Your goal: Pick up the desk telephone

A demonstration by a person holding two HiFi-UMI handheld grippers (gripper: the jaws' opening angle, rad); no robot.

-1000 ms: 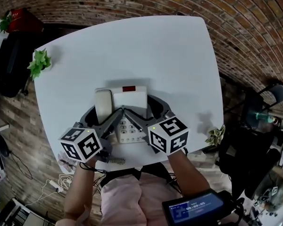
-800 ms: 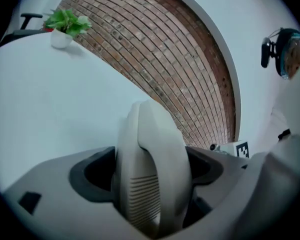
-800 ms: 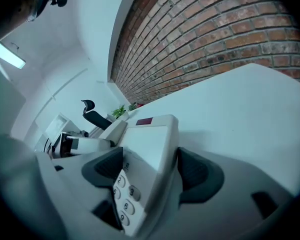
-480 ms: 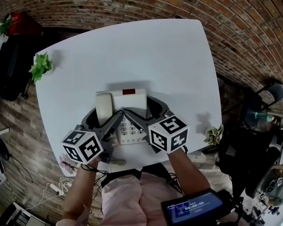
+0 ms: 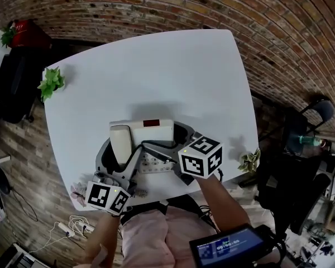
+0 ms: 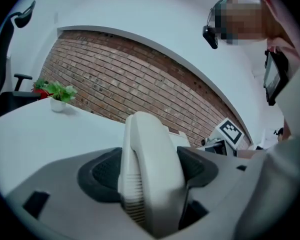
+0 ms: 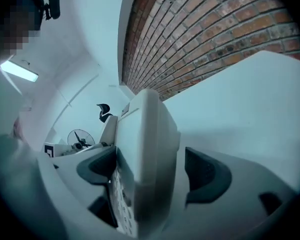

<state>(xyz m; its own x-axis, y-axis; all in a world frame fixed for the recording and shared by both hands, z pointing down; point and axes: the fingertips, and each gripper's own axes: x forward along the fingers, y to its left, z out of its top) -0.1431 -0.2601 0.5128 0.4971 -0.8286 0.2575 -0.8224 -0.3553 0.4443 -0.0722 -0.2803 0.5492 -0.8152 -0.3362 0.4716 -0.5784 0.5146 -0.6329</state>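
1. The left gripper was seen with its dark-padded fingers closing on the cream oblong plastic handset, which was pressed from both sides.
2. The right gripper was held with its fingers opening around the cream plastic desk telephone, with a gap left at one side.
3. The telephone was set near the front edge of the white bench.
4. A small green potted plant was placed at the bench's far left corner.

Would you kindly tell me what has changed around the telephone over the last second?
The left gripper has pulled back toward the person and rolled, its jaws closing on the handset. The right gripper has hardly moved; its jaws, astride the telephone base, are opening. The base sits on the table as before.
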